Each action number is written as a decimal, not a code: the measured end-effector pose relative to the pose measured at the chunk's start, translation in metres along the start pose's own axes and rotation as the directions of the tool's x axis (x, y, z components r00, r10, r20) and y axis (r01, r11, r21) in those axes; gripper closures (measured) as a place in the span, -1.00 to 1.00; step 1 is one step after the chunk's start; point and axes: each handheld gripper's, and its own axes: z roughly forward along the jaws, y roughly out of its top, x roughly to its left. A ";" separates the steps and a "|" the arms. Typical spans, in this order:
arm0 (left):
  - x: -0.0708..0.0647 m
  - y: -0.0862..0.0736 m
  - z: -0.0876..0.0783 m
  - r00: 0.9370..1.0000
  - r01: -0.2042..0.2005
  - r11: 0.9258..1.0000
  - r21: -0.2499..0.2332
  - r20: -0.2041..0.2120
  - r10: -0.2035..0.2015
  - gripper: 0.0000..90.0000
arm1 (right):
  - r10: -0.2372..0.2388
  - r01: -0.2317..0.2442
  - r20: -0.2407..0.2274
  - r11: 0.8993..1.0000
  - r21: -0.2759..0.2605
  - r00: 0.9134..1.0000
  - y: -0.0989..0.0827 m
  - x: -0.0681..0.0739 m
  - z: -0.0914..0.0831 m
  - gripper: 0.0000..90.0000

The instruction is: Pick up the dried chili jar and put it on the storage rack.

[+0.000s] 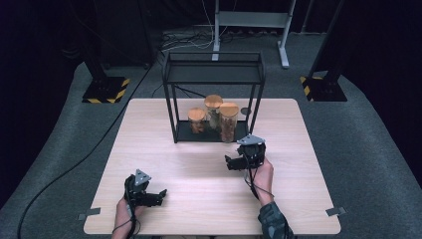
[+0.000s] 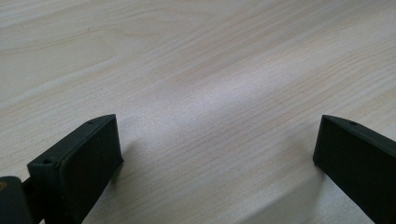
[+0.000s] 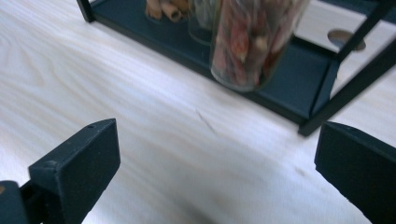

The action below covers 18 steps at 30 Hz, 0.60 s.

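**Three corked jars on the rack's bottom shelf**

Three jars (image 1: 214, 117) with cork lids stand on the bottom shelf of a black rack (image 1: 214, 69) near the worktop's (image 1: 164, 164) far edge. The front-right jar (image 3: 252, 42) holds reddish pieces, blurred and cut off at the top. Left tongs (image 1: 158, 195) and right tongs (image 1: 230, 163) both gape wide, holding nothing.

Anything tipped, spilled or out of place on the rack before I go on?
Nothing stands out. The three jars stand upright on the bottom shelf of the black rack, lids on, nothing spilled on the table. A small dark disc lies behind the rack.
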 end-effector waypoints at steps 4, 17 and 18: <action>0.000 0.000 0.000 1.000 0.000 1.000 0.000 -0.001 0.000 -0.99 | 0.008 -0.008 0.004 1.000 0.018 1.000 -0.016 0.000 -0.005 -1.00; 0.000 0.000 0.000 1.000 0.007 1.000 -0.002 -0.005 -0.007 -0.99 | 0.044 -0.045 0.007 0.997 0.063 0.999 -0.063 0.000 -0.017 -1.00; 0.000 0.000 0.000 1.000 0.007 1.000 -0.002 -0.006 -0.007 -0.99 | 0.050 -0.050 0.008 0.997 0.064 0.999 -0.066 0.000 -0.018 -1.00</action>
